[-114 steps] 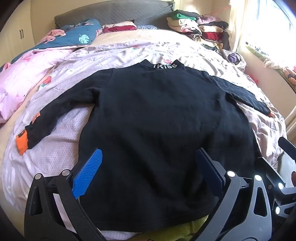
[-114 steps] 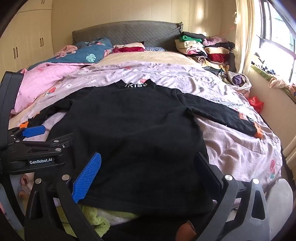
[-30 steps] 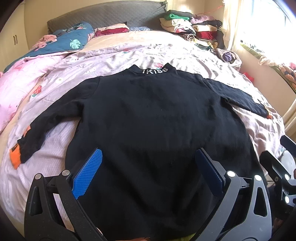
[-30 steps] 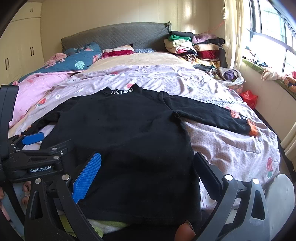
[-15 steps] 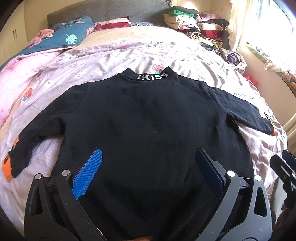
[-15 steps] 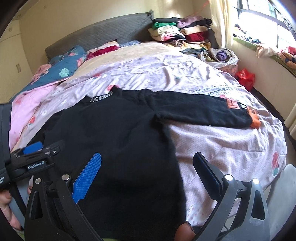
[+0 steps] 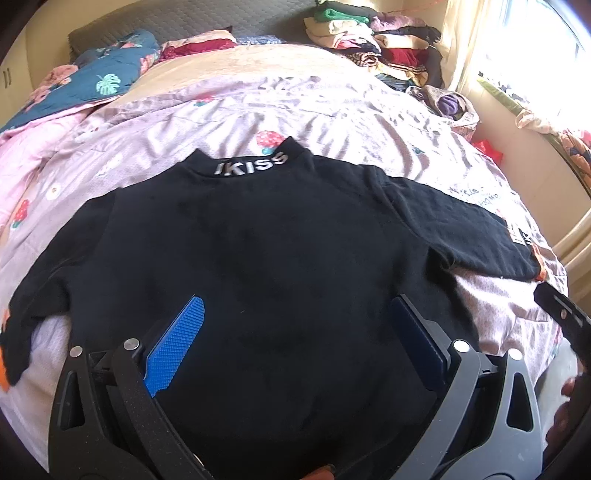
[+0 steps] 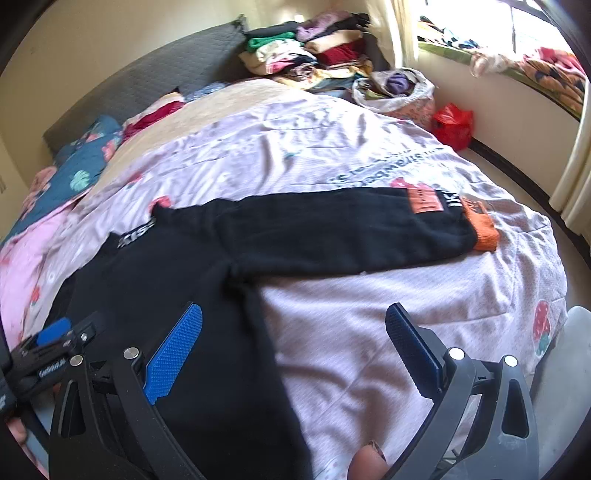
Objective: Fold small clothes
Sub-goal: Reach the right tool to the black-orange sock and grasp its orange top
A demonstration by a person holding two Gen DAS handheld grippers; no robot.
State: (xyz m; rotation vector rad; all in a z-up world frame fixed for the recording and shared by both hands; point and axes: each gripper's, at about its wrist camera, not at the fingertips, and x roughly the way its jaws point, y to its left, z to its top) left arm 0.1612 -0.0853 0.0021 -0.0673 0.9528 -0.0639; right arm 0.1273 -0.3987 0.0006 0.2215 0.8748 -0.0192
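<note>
A small black long-sleeved sweater [image 7: 258, 258] lies flat, back up, on the lilac bedspread [image 7: 332, 122], its collar lettered in silver. Both sleeves stretch out sideways; the right sleeve [image 8: 332, 229] ends in an orange cuff [image 8: 482, 229]. My left gripper [image 7: 295, 325] hovers open over the lower body of the sweater, nothing between its blue pads. My right gripper [image 8: 291, 332] is open too, above the sweater's right side edge and the bare bedspread [image 8: 369, 314], below the right sleeve. The left gripper's tip [image 8: 55, 339] shows at the left of the right wrist view.
A stack of folded clothes [image 7: 369, 33] sits at the headboard's right. Pillows and a teal leaf-print quilt [image 7: 85, 85] lie at the back left. A bag of clothes [image 8: 395, 88] and a red bag [image 8: 452, 123] stand on the floor by the window wall. The bed edge drops away on the right.
Both grippers moved forward and tilted down over the sweater. The right gripper swung to the right, so the right sleeve and orange cuff now lie ahead of it. Both stayed open.
</note>
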